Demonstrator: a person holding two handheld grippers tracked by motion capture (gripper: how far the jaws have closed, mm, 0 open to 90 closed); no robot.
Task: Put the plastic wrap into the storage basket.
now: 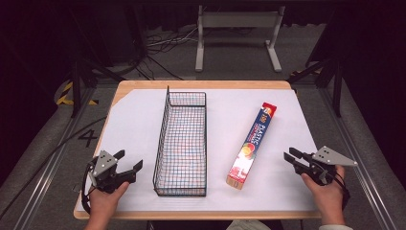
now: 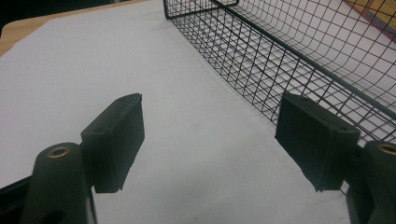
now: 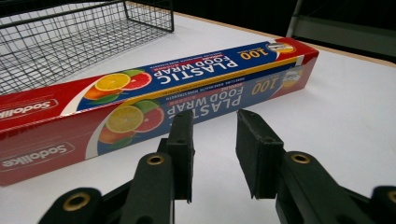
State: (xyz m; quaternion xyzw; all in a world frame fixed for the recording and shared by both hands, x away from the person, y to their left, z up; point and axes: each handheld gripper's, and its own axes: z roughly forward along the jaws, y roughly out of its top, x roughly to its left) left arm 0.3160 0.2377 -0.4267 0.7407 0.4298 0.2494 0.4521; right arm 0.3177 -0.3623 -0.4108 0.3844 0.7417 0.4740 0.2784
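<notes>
A long red and blue plastic food wrap box (image 1: 251,145) lies flat on the white sheet, right of a black wire basket (image 1: 182,140). My right gripper (image 1: 290,157) rests near the table's right front, pointing left at the box (image 3: 154,100), jaws open a little with nothing between them (image 3: 215,154). At the front left, my left gripper (image 1: 128,160) stands open beside the basket's near left corner (image 2: 280,60), its pads (image 2: 116,140) wide apart over bare sheet.
The basket holds nothing. The white sheet (image 1: 139,120) covers a wooden table (image 1: 201,85) with edges close on all sides. A metal stand (image 1: 238,33) and cables lie on the floor beyond.
</notes>
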